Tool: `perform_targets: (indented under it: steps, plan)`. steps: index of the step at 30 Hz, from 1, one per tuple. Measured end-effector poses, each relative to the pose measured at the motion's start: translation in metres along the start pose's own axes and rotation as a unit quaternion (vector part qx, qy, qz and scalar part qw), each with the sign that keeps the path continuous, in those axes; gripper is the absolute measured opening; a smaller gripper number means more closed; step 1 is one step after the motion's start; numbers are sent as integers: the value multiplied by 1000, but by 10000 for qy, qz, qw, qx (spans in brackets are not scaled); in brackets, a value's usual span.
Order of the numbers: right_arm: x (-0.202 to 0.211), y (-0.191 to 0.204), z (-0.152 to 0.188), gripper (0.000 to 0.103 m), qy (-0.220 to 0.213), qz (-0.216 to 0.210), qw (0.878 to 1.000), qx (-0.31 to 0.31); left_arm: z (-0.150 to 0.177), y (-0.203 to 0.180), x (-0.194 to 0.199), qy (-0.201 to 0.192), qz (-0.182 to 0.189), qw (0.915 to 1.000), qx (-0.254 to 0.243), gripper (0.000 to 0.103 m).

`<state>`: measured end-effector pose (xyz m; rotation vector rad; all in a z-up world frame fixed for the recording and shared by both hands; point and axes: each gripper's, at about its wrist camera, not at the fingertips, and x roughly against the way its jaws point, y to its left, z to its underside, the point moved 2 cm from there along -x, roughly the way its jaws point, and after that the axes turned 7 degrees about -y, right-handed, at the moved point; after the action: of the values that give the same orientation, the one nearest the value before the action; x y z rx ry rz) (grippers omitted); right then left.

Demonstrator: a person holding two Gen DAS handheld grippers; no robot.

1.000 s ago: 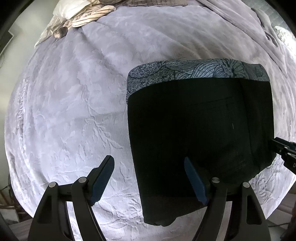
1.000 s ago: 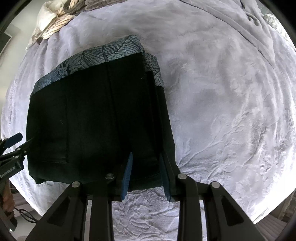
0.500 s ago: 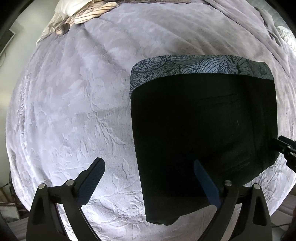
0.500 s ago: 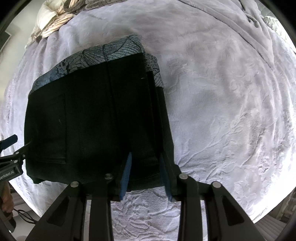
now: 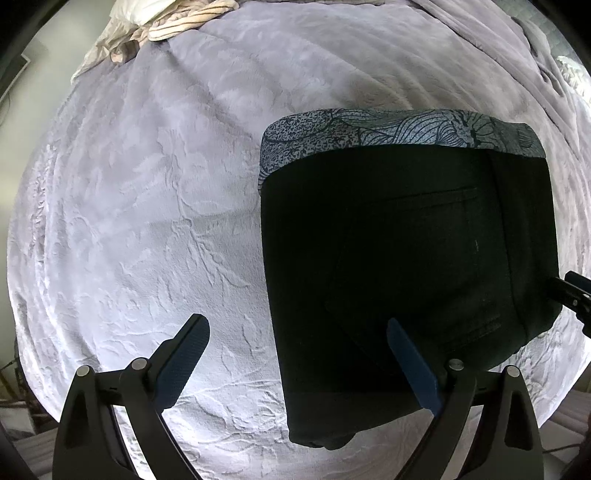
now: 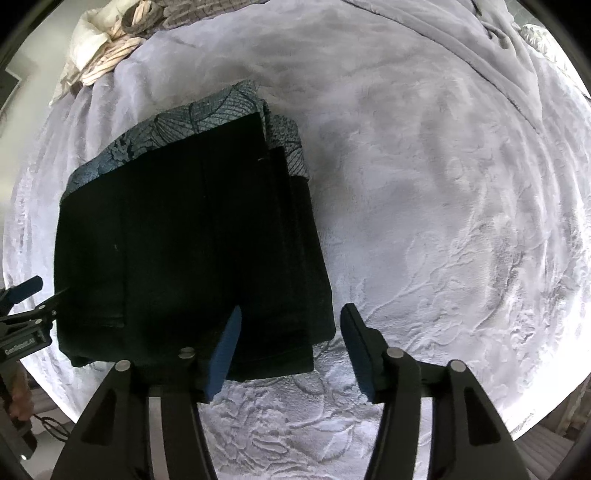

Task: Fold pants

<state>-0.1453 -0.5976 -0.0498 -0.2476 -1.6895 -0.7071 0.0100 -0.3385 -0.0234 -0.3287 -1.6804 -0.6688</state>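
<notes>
The black pants (image 5: 406, 266) lie folded into a compact rectangle on the pale bedspread (image 5: 147, 221), with a blue-grey patterned band (image 5: 399, 129) along the far edge. They also show in the right wrist view (image 6: 184, 243). My left gripper (image 5: 295, 339) is open and empty, its right finger over the pants' near left corner. My right gripper (image 6: 291, 328) is open and empty, straddling the pants' near right corner. Each gripper's tip shows at the edge of the other's view.
Crumpled cream and striped cloth (image 5: 166, 26) lies at the far left of the bed, also seen in the right wrist view (image 6: 103, 55). A rumpled grey blanket (image 5: 517, 55) runs along the far right. The bed's near edge is just below the grippers.
My right gripper has opened and let go of the pants' near edge. My left gripper has opened wider and drawn back a little. The pants have stayed in place.
</notes>
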Motion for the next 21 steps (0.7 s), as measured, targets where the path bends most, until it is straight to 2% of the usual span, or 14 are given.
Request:
perform_targets:
  steps: [6,9,14,17,21]
  plan:
    - [7,-11,0,64,39,-187,9998,-93,-4,6,1,-28,75,9999,75,97]
    - [10,-14,0,64,-4,-219,9996,-173,-17,23,2,-145,130,9991,384,97]
    - [16,-20,-13,64,-163,-244,9994,-167,-43,52,-15,-61,123,9958,910,97]
    - [17,-22,-20,64,-172,-310,9992,-186,-49,53,-30,100,60,9962,860,103]
    - [14,-17,-28,64,-154,-425,9989,-154,-49,50,-35,-8,49,9973,733,103]
